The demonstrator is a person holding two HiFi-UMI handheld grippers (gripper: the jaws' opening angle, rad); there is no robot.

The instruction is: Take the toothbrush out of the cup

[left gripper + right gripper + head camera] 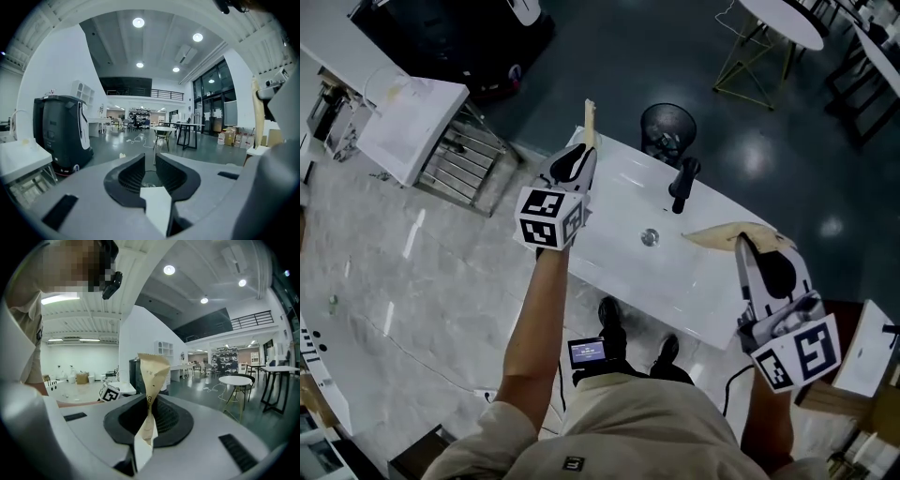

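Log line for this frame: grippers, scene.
left gripper: jaws slightly apart, nothing between | right gripper: shut on crumpled tan paper packet | scene: white sink, black faucet; no cup visible

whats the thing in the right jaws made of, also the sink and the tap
The wrapper pinched in the right gripper's jaws looks like brown kraft paper: matt tan, creased, twisted, with printed letters. The sink seems glossy white ceramic or similar; it reflects light. The tap is matt black, probably coated metal.

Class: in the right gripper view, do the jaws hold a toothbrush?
No, the right gripper is pinching a creased strip of brown paper.
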